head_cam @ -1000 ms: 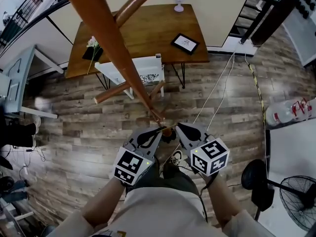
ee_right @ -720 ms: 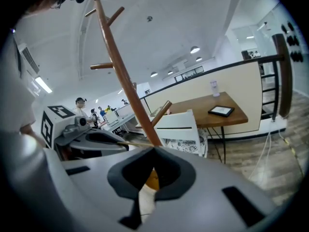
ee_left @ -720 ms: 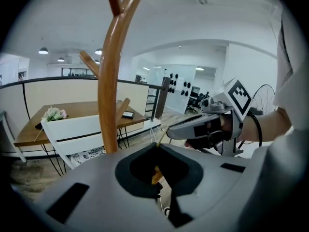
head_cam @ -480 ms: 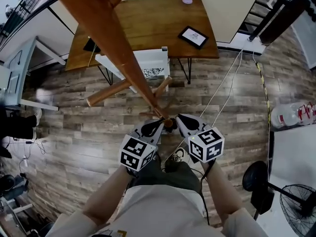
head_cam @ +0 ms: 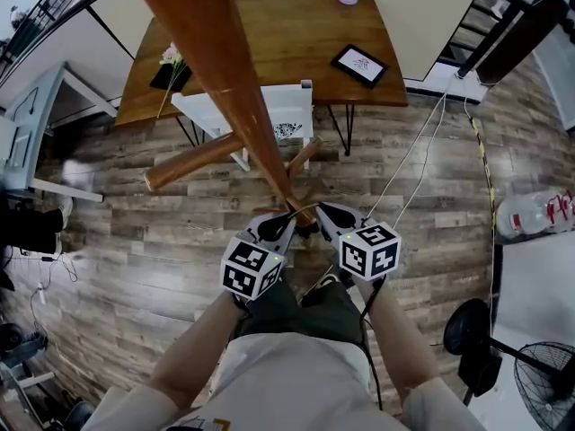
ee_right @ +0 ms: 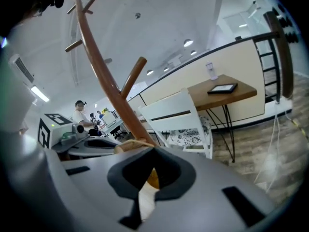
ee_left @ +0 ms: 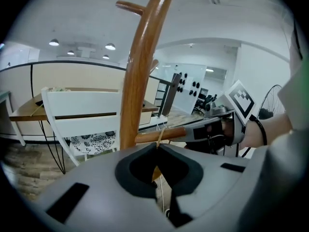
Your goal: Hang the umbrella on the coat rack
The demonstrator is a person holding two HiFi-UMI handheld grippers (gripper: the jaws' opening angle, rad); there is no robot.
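Note:
The wooden coat rack's pole (head_cam: 225,88) slants down from the top left to between my two grippers. A short peg (ee_left: 164,134) juts from it, and a thin tan cord loop (ee_left: 159,133) lies over that peg. My left gripper (head_cam: 286,221) is shut on the cord just under the peg (ee_right: 126,146). My right gripper (head_cam: 322,212) faces it from the other side, also shut on the cord. An orange-brown bit (ee_right: 152,178) shows behind the right jaws. The umbrella itself is hidden below the grippers.
A white chair (head_cam: 278,119) stands right behind the rack, at a wooden table (head_cam: 269,43) with a framed picture (head_cam: 358,64) and flowers (head_cam: 171,61). A white cable (head_cam: 413,164) runs across the wood floor. A black fan (head_cam: 539,375) stands at the lower right.
Both grippers have risen a little along the pole and closed in on each other at the peg. The pole now fills more of the head view.

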